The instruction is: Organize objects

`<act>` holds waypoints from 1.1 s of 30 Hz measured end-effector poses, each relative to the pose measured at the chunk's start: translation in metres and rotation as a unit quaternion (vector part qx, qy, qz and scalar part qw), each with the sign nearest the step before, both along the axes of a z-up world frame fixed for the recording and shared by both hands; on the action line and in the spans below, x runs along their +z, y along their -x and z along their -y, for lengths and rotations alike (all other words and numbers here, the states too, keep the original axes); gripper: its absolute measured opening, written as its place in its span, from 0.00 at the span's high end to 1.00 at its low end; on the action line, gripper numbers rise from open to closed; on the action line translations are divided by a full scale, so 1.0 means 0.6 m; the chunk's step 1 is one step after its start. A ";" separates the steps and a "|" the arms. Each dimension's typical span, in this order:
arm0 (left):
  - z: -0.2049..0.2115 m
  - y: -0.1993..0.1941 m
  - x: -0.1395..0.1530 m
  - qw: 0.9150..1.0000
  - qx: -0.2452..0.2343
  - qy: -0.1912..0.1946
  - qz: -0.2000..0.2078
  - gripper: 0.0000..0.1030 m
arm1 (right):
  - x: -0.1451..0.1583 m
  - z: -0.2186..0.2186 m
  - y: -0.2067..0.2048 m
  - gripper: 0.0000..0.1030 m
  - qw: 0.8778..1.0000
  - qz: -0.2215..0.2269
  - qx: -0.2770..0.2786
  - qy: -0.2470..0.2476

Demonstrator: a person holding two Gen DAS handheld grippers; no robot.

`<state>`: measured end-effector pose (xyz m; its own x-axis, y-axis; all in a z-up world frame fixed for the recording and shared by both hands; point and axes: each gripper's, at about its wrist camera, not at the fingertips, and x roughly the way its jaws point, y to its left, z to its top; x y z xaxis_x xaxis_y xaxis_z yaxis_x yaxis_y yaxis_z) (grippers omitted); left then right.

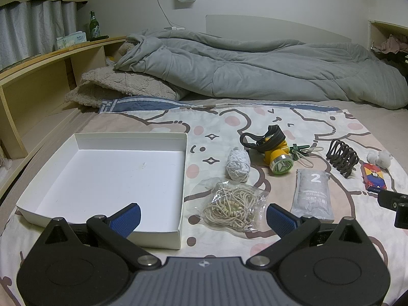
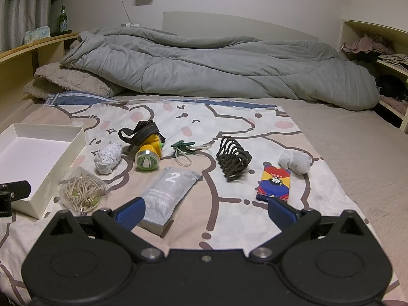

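On a bed spread with a cartoon-print sheet (image 2: 229,117), small household items lie in a loose row beside a white box (image 1: 181,178), which sits empty at the far left. The left gripper (image 1: 203,215) hovers low over the box's near right corner, its blue-padded fingers (image 1: 126,218) spread wide and holding nothing. Just right of the box lies a clear bag of cord (image 1: 230,205), directly ahead of that gripper, with a white bundle of string (image 1: 238,164) just behind it. Next comes a yellow headlamp (image 2: 148,150) with its black strap, lens toward the camera, then a green clip with rubber bands (image 2: 185,150). A grey packet marked "2" (image 2: 168,193) lies nearer the cameras, its near end just beside the right gripper's left finger. The right gripper (image 2: 206,213) likewise stands wide open and empty above the sheet. Farther right are a dark coiled hair claw (image 2: 233,160), a colourful flat box (image 2: 274,183) just beyond the right finger, and a white puff of fabric (image 2: 295,162). A grey duvet (image 2: 216,68) is heaped behind.
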<state>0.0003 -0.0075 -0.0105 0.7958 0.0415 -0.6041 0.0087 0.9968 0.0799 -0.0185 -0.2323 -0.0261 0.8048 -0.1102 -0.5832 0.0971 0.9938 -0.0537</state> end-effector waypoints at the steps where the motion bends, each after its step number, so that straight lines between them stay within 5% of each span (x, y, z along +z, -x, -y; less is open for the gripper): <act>1: -0.001 0.000 0.001 1.000 0.000 0.000 0.000 0.00 | 0.000 0.000 0.001 0.00 1.000 0.000 0.000 0.000; 24: 0.000 -0.006 0.016 1.000 -0.026 0.010 0.012 0.00 | 0.007 -0.001 -0.004 0.00 1.000 0.003 0.001 0.000; 33: 0.025 -0.048 0.057 0.995 -0.054 -0.054 0.069 0.00 | 0.030 -0.006 -0.039 0.00 0.999 0.031 -0.006 -0.008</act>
